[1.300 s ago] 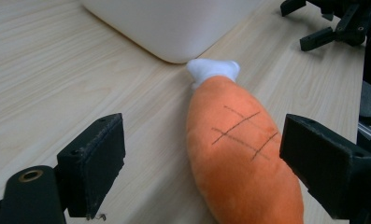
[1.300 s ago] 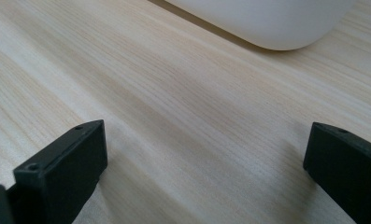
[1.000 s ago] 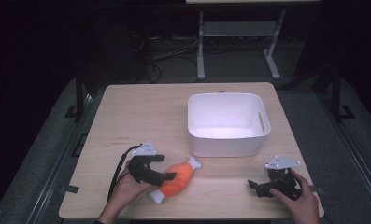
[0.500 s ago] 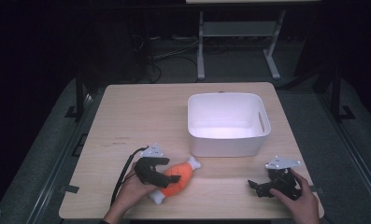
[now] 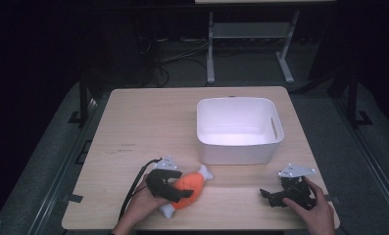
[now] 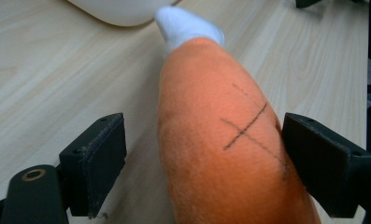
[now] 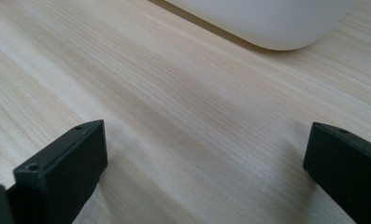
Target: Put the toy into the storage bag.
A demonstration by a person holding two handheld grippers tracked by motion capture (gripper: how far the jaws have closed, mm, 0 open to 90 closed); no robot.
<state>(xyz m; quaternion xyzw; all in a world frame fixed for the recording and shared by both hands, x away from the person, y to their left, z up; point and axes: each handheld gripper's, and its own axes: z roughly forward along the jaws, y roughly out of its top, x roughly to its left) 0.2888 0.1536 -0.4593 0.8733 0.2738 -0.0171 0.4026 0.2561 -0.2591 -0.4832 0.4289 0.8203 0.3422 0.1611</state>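
i'm working over the wooden bench [image 5: 148, 122], where the white plastic bin [image 5: 239, 129] is sitting empty at mid-right. the orange plush drumstick [image 5: 187, 187] is lying near the front edge, between the parted jaws of my left claw [image 6: 204, 163]. i'm guessing squeezing mid-body, off the white tip, grips best. my right claw [image 7: 204, 172] is resting spread apart over bare wood.
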